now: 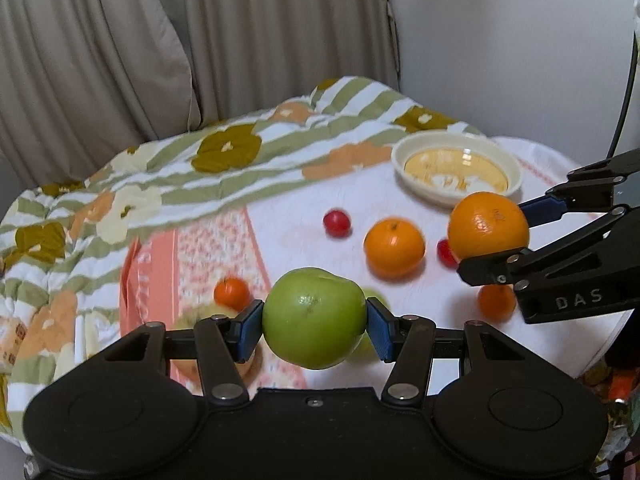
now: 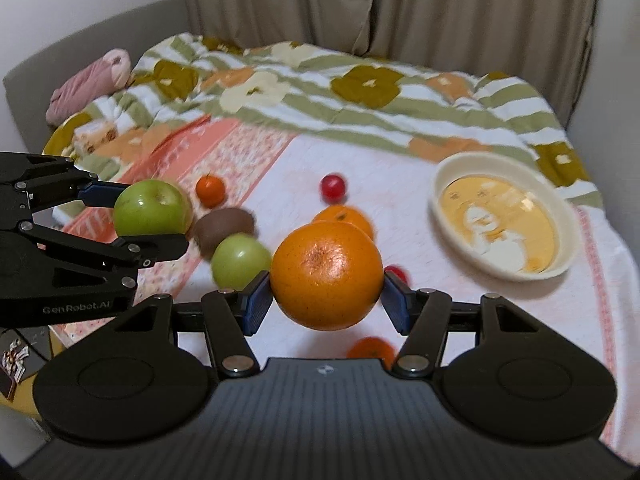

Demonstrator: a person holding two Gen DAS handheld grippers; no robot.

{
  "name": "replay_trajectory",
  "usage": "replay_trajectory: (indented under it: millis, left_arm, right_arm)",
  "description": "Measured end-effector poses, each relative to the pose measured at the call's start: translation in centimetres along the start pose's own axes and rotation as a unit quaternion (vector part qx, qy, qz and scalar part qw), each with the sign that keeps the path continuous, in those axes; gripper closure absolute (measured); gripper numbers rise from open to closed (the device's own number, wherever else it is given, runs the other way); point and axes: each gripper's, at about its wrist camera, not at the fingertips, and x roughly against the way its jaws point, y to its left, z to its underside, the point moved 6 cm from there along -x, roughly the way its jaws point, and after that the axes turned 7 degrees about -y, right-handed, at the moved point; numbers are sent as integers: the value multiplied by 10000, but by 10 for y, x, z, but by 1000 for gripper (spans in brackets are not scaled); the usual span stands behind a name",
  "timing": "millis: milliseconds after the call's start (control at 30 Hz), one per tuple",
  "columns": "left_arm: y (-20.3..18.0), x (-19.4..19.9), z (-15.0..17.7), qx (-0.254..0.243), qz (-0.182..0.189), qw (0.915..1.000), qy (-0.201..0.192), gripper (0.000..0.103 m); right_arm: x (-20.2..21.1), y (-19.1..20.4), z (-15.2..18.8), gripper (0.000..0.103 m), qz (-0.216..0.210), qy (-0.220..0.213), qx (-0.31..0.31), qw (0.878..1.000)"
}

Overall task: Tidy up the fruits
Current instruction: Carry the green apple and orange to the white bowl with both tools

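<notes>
My left gripper point(image 1: 314, 322) is shut on a green apple point(image 1: 314, 318) and holds it above the cloth; it also shows in the right wrist view point(image 2: 150, 208). My right gripper point(image 2: 326, 294) is shut on a large orange point(image 2: 326, 276), also seen in the left wrist view point(image 1: 488, 226). On the white cloth point(image 2: 400, 216) lie a second orange point(image 1: 394, 248), a second green apple point(image 2: 240, 260), a kiwi point(image 2: 224, 226), small mandarins point(image 1: 231, 292) point(image 1: 497, 302) and red cherry-like fruits point(image 1: 337, 223) point(image 2: 333, 187). A cream bowl point(image 2: 568, 236) stands empty at the right.
A striped floral blanket point(image 2: 360, 92) lies bunched along the back of the bed. Beige curtains point(image 1: 200, 40) hang behind. A pink rolled cloth point(image 2: 92, 84) sits at the far left corner. The cloth's front right edge drops off near the bowl.
</notes>
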Motion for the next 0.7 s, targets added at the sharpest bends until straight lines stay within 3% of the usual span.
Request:
replay_trajectory:
  millis: [433,700]
  left_arm:
    - [-37,-11,-81,121,48,9995,-293,44]
    - [-69,-58,-125,280,108,9993,-232,44]
  right_arm:
    - [21,-105,-39,29,206,-256,-147,9994]
    - [-4,-183,-51,29,202,-236,-47,9995]
